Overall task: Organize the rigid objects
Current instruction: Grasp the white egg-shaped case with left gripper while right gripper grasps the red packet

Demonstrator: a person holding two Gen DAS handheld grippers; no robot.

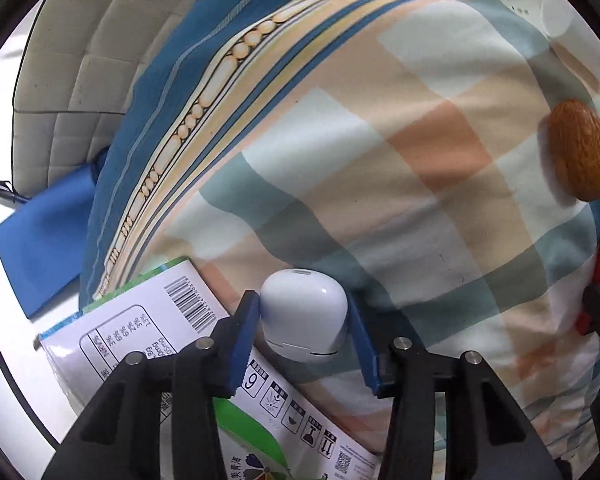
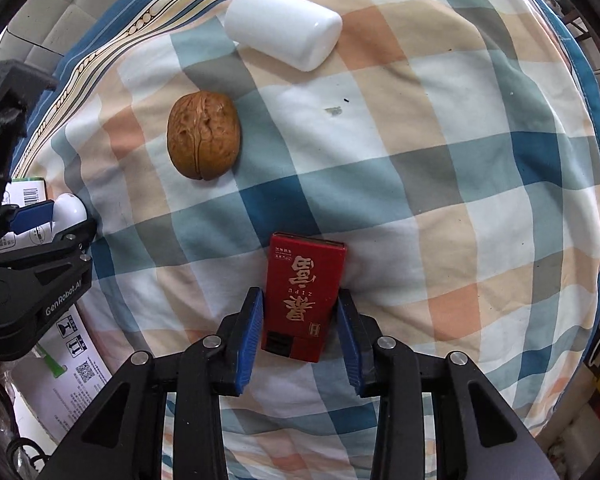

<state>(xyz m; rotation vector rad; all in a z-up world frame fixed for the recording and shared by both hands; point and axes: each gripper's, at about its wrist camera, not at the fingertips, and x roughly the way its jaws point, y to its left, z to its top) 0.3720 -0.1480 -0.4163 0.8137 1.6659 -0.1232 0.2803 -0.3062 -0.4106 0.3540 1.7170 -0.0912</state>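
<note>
My left gripper [image 1: 304, 312] is shut on a small white earbud case [image 1: 304, 316], held over the edge of the checked bedsheet [image 1: 420, 160] and above a white carton [image 1: 140, 344]. It also shows at the left of the right wrist view [image 2: 66, 216]. My right gripper [image 2: 298, 312] has its blue pads against both sides of a red box [image 2: 302, 296] with gold characters, which lies on the sheet. A brown walnut [image 2: 204, 136] lies left of centre, also seen in the left wrist view [image 1: 580, 150]. A white cylinder [image 2: 284, 26] lies on its side at the far end.
A blue cloth pouch [image 1: 40, 236] lies on the white floor at the left, beside a quilted mattress [image 1: 92, 60]. A blue striped sheet border [image 1: 204, 80] runs along the bed's edge. The printed carton also shows at the lower left of the right wrist view [image 2: 72, 364].
</note>
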